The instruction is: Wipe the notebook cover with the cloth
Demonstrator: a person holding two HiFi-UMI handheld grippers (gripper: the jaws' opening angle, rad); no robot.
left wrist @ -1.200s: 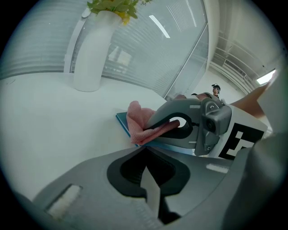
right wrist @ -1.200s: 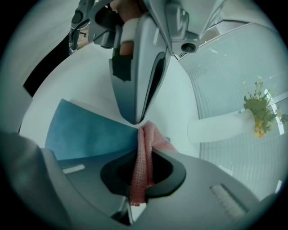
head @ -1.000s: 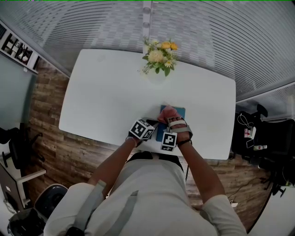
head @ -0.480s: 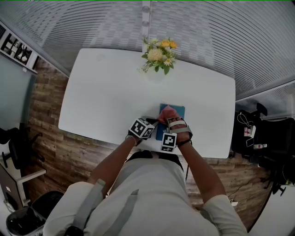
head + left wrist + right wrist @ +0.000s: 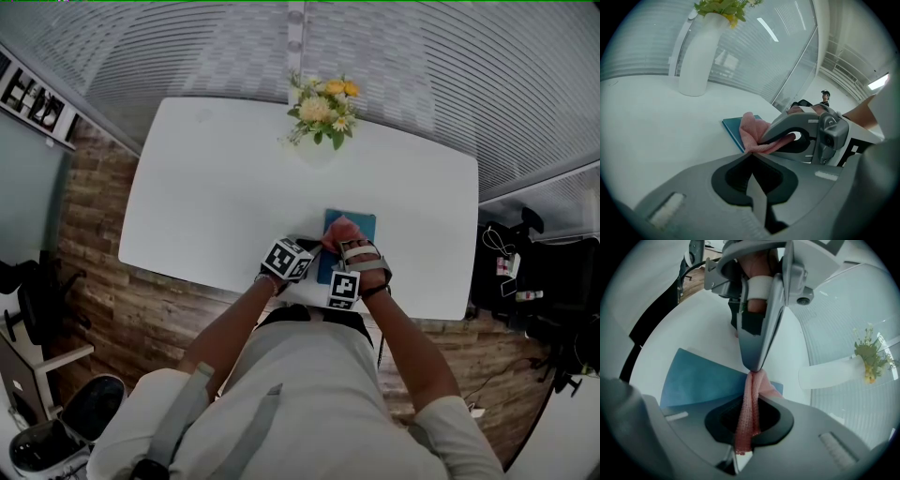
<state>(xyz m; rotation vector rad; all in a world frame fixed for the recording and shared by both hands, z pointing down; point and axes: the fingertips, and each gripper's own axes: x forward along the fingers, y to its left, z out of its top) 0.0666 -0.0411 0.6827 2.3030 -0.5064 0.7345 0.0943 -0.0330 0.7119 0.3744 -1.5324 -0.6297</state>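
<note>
R gripper (image 5: pixel 751 401) clamped on pink cloth (image 5: pixel 753 381), cloth bunched on blue notebook (image 5: pixel 698 380) just ahead of me | L gripper (image 5: pixel 751 157) jaws together, tips touching cloth | notebook flat on white table (image 5: pixel 216 187)

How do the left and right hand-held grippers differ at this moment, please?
The right hand-held gripper is shut on the pink cloth; the left hand-held gripper is shut with nothing between its jaws. The right one reaches over the blue notebook; the left one lies beside it, its tip by the cloth. Both sit near the front edge of the table.
</note>
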